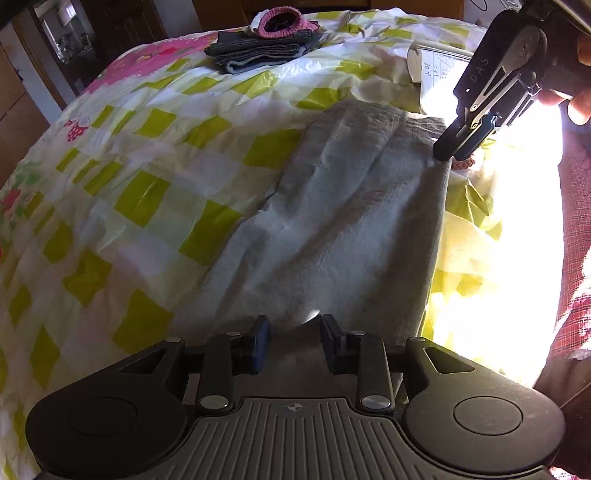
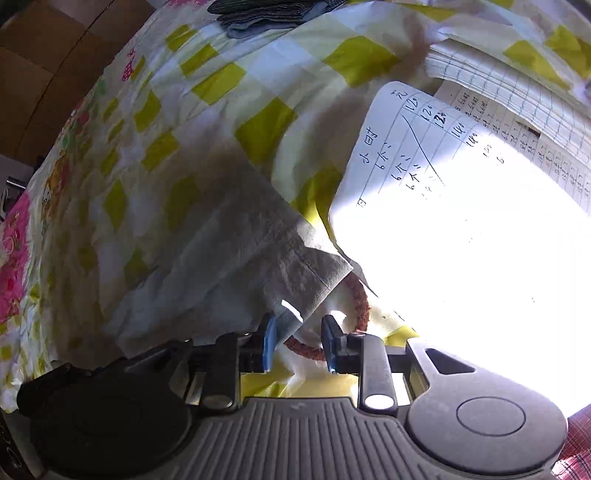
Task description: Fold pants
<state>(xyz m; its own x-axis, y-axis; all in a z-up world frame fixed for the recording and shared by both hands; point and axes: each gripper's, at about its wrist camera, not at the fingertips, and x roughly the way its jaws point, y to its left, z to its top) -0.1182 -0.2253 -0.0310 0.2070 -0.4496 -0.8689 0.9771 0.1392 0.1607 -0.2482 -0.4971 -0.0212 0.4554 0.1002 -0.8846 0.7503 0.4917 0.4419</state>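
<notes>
Grey pants lie spread on a green-and-white checked bedcover, running from my left gripper toward the far right. My left gripper is open, its fingers above the near end of the pants. My right gripper shows in the left wrist view at the far right corner of the pants. In the right wrist view the right gripper is open around the corner of the pants, with a reddish cuff just beyond it.
A stack of folded dark clothes with a pink knitted piece lies at the far side of the bed. Paper sheets with handwriting lie to the right, in bright sunlight. The person's plaid sleeve is at the right edge.
</notes>
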